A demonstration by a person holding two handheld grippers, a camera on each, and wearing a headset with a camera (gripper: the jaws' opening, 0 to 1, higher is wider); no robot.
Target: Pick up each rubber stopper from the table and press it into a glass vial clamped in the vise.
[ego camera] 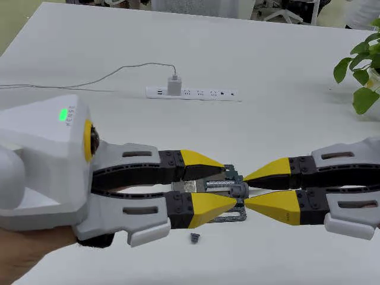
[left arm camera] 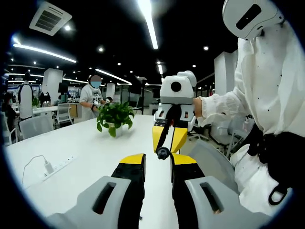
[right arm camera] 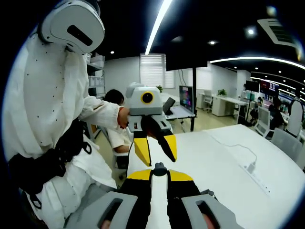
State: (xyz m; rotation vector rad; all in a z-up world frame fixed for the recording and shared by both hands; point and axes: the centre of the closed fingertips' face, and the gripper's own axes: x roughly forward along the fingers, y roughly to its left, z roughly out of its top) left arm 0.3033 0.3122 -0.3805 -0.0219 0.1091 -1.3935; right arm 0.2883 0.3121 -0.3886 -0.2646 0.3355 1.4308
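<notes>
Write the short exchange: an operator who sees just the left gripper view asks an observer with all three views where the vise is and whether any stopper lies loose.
Operator: Where is the vise?
Observer: On the table. The vise sits where the tips of the left hand-held gripper and the right hand-held gripper nearly meet.
Operator: Any stopper loose?
Observer: One small dark stopper lies on the table, nearer the person than the vise and apart from it.

No text or label can be read.
</notes>
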